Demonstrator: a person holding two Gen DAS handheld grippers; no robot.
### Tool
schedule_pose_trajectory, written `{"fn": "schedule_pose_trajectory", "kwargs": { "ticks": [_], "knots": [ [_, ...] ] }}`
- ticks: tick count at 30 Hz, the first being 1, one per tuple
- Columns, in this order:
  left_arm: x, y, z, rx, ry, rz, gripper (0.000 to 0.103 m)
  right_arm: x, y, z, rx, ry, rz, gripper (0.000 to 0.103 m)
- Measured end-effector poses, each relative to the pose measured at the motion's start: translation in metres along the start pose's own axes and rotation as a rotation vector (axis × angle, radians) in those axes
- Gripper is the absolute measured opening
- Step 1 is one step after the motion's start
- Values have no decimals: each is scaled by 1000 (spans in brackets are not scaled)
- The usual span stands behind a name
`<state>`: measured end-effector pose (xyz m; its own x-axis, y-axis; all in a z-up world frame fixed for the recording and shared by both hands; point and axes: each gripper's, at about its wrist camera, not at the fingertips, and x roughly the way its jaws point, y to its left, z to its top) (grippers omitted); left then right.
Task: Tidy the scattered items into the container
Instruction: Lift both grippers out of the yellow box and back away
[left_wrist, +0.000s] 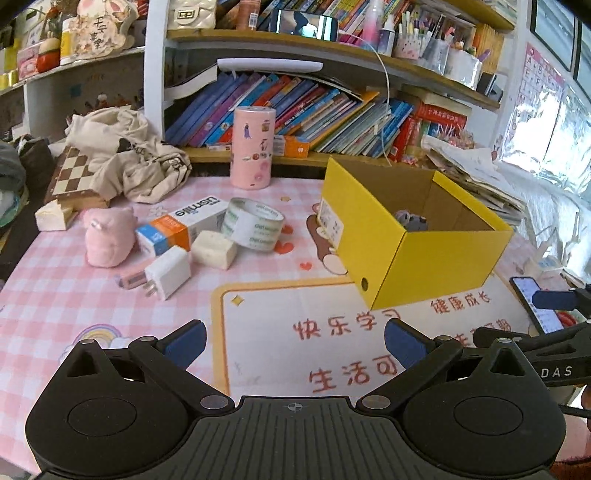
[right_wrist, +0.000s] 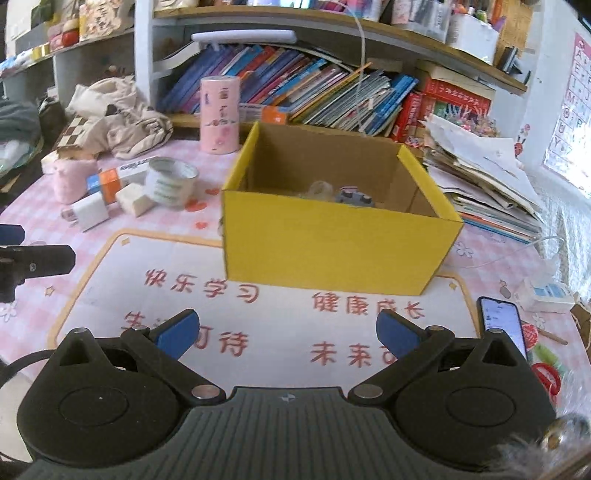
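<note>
Scattered items sit left of the yellow box (left_wrist: 424, 254) on the table (left_wrist: 55, 302): soft plush pig (left_wrist: 109, 236), light tape roll (left_wrist: 253, 223), best pinched across its wall. Both grippers' jaws are spread wide, empty.

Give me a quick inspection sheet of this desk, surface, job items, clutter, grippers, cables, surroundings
Surface: pink checked table mat, printed panel at the front.
Job's things: yellow box open, a small grey item inside; tape roll, white charger, pink plush, orange-white carton, cream block lie left of it.
Clutter: pink canister, cloth heap, phone.
Grippers: left gripper and right gripper open, empty.
Cables: white cable right of box.
Surroundings: bookshelves behind.
</note>
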<state>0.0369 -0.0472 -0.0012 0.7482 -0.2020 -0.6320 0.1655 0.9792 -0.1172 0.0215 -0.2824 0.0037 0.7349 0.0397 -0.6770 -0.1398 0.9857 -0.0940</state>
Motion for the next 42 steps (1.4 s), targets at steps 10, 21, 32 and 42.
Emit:
{"fn": "schedule_pose_trajectory", "kwargs": {
  "ticks": [10,21,32,42],
  "knots": [
    [-18,28,-9,-46,-12,53,103,-2,40,12,-82,-26,72,103],
    [-31,50,-19,-62,-7,100,103,1,74,12,-142,-2,117,103],
    [-36,70,-22,-73,-3,119,103,3,101,12,-199,15,150,103],
    [-34,81,-23,-87,24,107,103,10,113,17,-223,31,167,103]
  ]
}}
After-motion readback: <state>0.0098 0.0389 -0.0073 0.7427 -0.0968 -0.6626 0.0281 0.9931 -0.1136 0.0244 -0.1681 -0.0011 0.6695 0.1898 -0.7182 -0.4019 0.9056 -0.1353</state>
